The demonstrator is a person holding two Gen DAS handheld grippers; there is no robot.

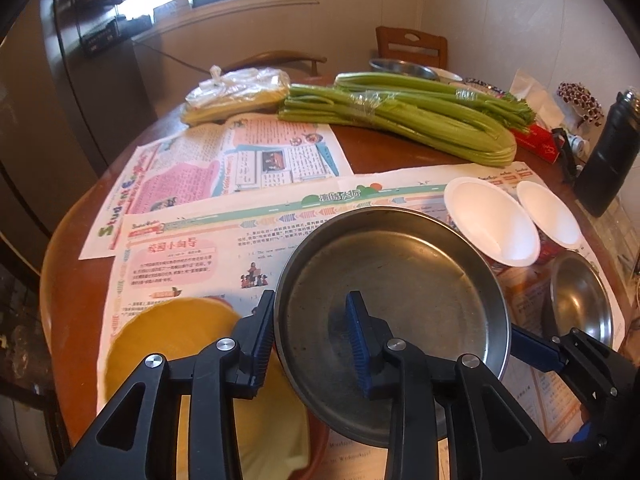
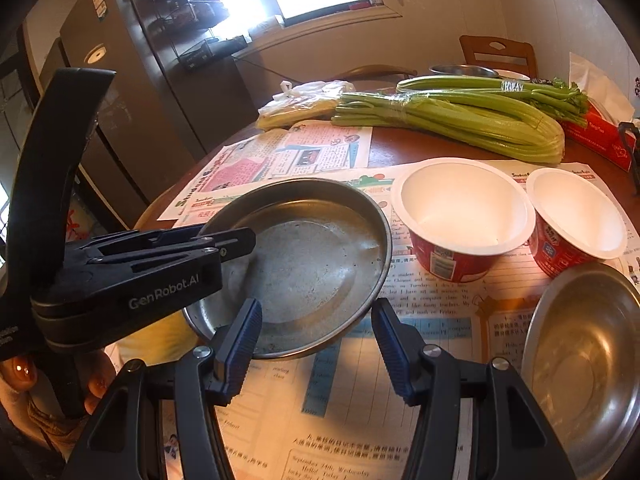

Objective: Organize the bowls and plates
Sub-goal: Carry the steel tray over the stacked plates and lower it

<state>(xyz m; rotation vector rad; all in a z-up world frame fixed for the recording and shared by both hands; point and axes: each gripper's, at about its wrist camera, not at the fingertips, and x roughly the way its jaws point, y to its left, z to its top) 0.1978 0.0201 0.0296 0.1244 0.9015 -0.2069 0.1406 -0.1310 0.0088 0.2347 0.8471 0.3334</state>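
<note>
1. In the left wrist view we see our left gripper (image 1: 312, 344) clamped on the near rim of a round metal plate (image 1: 400, 272): one blue pad sits outside the rim, the other inside on the plate's floor.
2. The plate fills the lower centre of that frame, tilted, over the newspaper (image 1: 224, 240) spread on the brown counter (image 1: 68, 280).
3. A yellow bowl (image 1: 168, 344) lies at lower left, just beside the plate and partly behind the gripper; it may be touching the plate's edge, but the gripper hides that spot.
4. In the right wrist view our right gripper (image 2: 316, 340) hangs with its fingers apart and nothing between them, above the newspaper at lower centre, its left pad close to the plate's near rim.
5. There the left gripper comes in from the left edge and grips the plate's left side.
6. Two white-lined red paper cups (image 2: 460, 216) stand side by side in the right half of the frame, beyond the plate.
7. A smaller steel bowl (image 2: 584, 364) rests at lower right, near the cups.
8. Celery bunches (image 2: 452, 124) lie across the far counter, a plastic bag (image 2: 304, 100) to their left.
</note>
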